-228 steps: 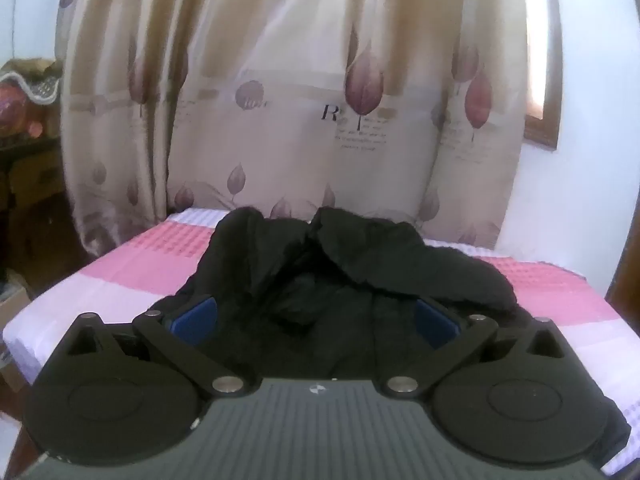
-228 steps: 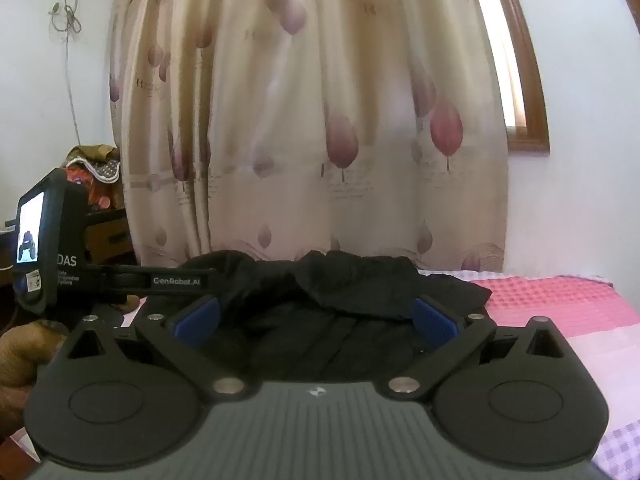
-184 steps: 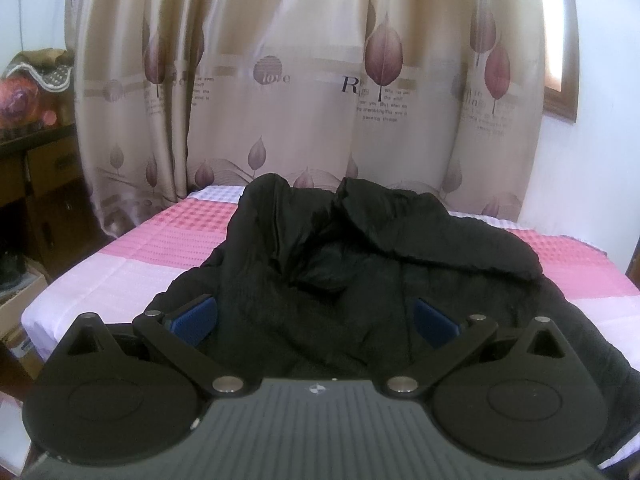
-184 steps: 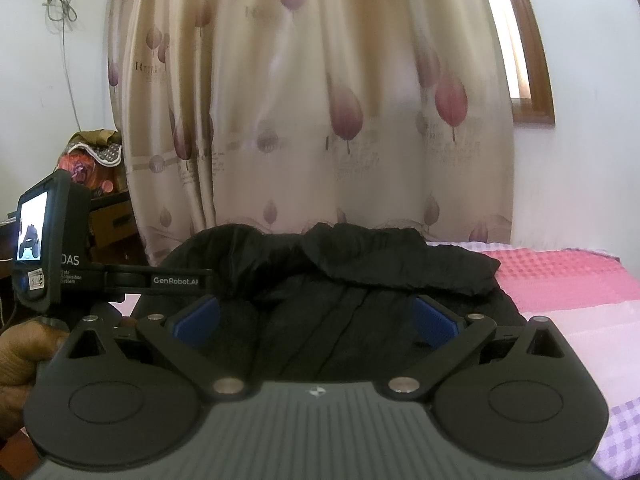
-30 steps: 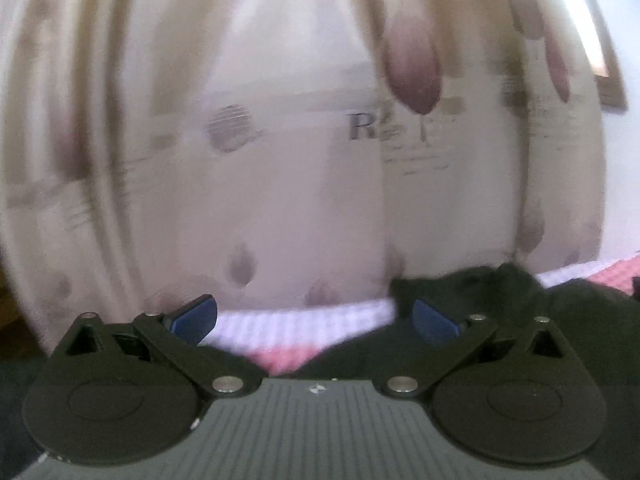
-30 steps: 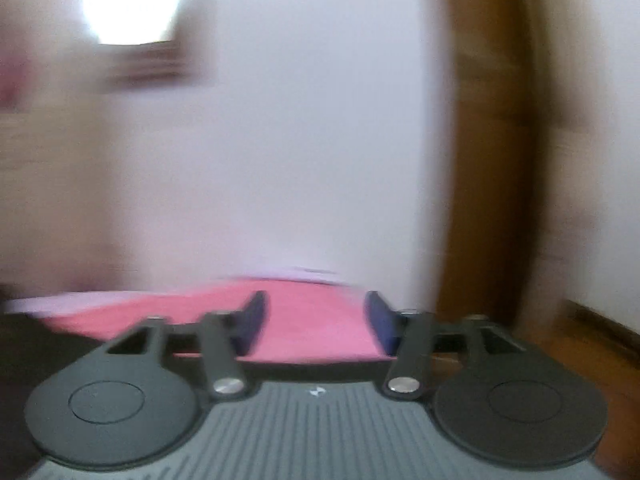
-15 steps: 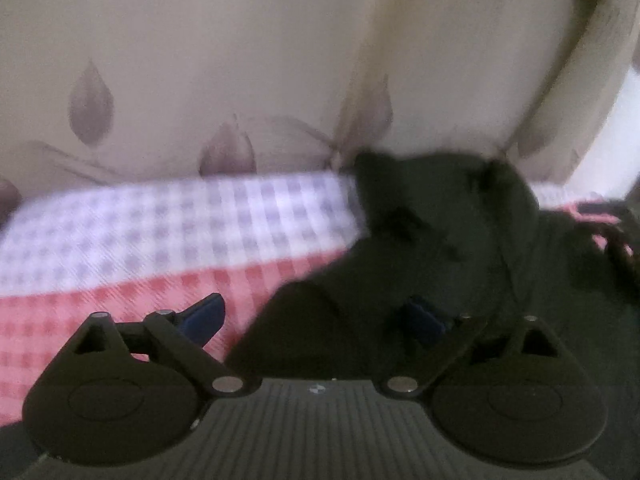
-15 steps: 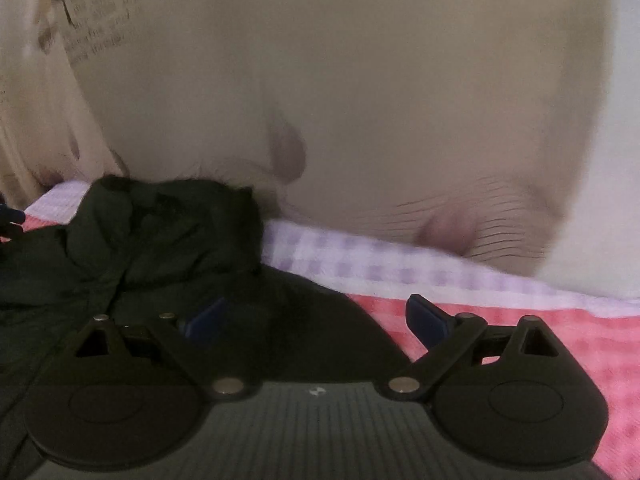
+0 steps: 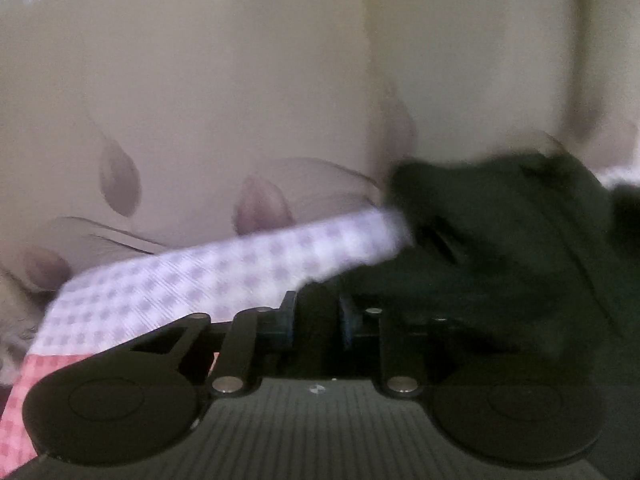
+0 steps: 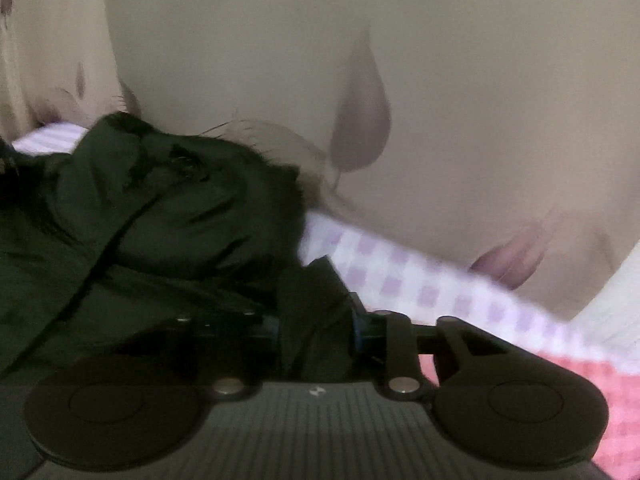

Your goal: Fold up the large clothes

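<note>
1. Leaf-print curtain [image 9: 200, 100] hangs behind our checked bedspread [image 9: 192, 280], where the black jacket [image 10: 140, 220] lies.
2. Our left gripper [image 9: 318, 316] is closing narrowly on the jacket's edge.
3. Our right gripper [image 10: 316, 328] is closing on a jacket fold.

so the bulky black padded jacket [image 9: 500, 248] [image 10: 140, 220] is lying on the pink-and-lilac checked bedsheet [image 9: 224, 276] [image 10: 432, 284], with the beige leaf-print curtain [image 9: 200, 100] [image 10: 440, 100] right behind it, and a bare strip of sheet sits between the jacket's outer edges and the curtain on both sides
</note>
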{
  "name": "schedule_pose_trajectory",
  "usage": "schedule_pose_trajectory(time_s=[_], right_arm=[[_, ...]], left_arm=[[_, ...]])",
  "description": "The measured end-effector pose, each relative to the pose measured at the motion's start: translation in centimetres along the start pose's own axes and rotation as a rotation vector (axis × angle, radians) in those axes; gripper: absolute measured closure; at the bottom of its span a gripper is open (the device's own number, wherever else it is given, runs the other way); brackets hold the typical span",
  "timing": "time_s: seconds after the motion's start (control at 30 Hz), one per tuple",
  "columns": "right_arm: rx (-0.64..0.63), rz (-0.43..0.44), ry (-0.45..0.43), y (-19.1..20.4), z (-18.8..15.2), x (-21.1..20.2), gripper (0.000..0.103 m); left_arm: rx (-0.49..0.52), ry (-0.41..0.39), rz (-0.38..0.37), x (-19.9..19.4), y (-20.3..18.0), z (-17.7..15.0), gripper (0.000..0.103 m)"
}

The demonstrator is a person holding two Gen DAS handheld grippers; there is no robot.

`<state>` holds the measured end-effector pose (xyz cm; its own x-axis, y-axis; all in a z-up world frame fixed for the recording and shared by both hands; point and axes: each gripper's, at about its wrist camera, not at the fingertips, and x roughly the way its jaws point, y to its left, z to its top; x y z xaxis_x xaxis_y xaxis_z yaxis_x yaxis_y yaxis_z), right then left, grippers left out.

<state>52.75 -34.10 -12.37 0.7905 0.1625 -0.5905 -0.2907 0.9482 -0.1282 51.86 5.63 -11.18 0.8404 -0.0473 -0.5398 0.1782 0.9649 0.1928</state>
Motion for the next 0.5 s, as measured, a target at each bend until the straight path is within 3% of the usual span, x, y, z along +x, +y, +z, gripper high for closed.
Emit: schedule_pose_trajectory(time_s=[0.07, 0.13, 0.2, 0.23, 0.27, 0.3, 0.37, 0.43, 0.5], right_arm=[[0.018, -0.031, 0.018, -0.2, -0.7, 0.7, 0.076], [0.014, -0.064, -0.002, -0.2, -1.5, 0.8, 0.072], [0.042, -0.097, 0.011, -0.6, -1.1, 0.9, 0.054], [0.086, -0.117, 0.032, -1.4, -0.8, 0.7, 0.034], [0.166, -0.099, 0.032, -2.4, -0.4, -0.3, 0.034], [0.277, -0.039, -0.022, -3.5, -0.6, -2.6, 0.034], [0.412, 0.085, -0.151, -5.0, -1.8, -8.6, 0.032], [0.429, 0.145, -0.192, -5.1, -3.9, -14.6, 0.022], [0.429, 0.234, -0.194, -4.6, -7.5, -20.5, 0.015]], left_arm=[[-0.039, 0.002, 0.012, 0.9, 0.3, -0.1, 0.077], [-0.02, 0.002, 0.041, 1.4, -0.1, -0.8, 0.068], [0.005, -0.029, 0.093, 0.8, -0.5, -1.0, 0.061], [-0.011, -0.039, 0.097, 0.2, -0.4, -0.8, 0.06], [-0.041, -0.059, 0.076, -0.8, -0.2, -0.6, 0.058], [-0.074, -0.093, 0.036, -2.4, 0.2, -0.5, 0.053], [-0.097, -0.152, 0.0, -5.8, 0.4, -0.7, 0.017], [-0.071, -0.201, 0.0, -10.4, 0.1, -1.7, 0.01], [-0.056, -0.202, -0.041, -15.0, -0.1, -3.4, 0.003]])
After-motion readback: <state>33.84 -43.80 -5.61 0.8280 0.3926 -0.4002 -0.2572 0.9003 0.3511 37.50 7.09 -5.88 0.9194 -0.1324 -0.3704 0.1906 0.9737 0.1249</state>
